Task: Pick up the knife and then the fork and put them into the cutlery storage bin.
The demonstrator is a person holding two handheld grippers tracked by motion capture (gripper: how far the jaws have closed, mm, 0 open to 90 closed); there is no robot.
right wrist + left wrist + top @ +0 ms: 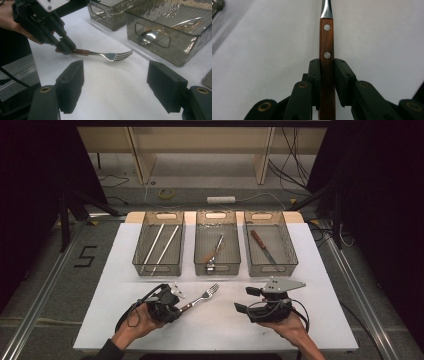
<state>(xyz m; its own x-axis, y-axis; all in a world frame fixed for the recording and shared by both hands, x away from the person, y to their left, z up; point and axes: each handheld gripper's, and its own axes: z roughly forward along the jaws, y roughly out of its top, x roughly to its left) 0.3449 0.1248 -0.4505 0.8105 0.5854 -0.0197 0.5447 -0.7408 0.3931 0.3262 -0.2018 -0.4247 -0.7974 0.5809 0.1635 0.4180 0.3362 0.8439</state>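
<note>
Left tongs [176, 306] clamped on fork [202, 297] wooden handle, pointing 2 o'clock, low over desk [120, 270]. Right tongs [115, 87] wide apart, nothing between (hand level). Three bins [217, 245] at 12 o'clock.

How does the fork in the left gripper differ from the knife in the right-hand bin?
The fork is clamped by its handle in the left gripper, over the white table; the knife lies loose in the right bin. The fork ends in tines, the knife in a plain blade. Both have brown wooden handles.
</note>
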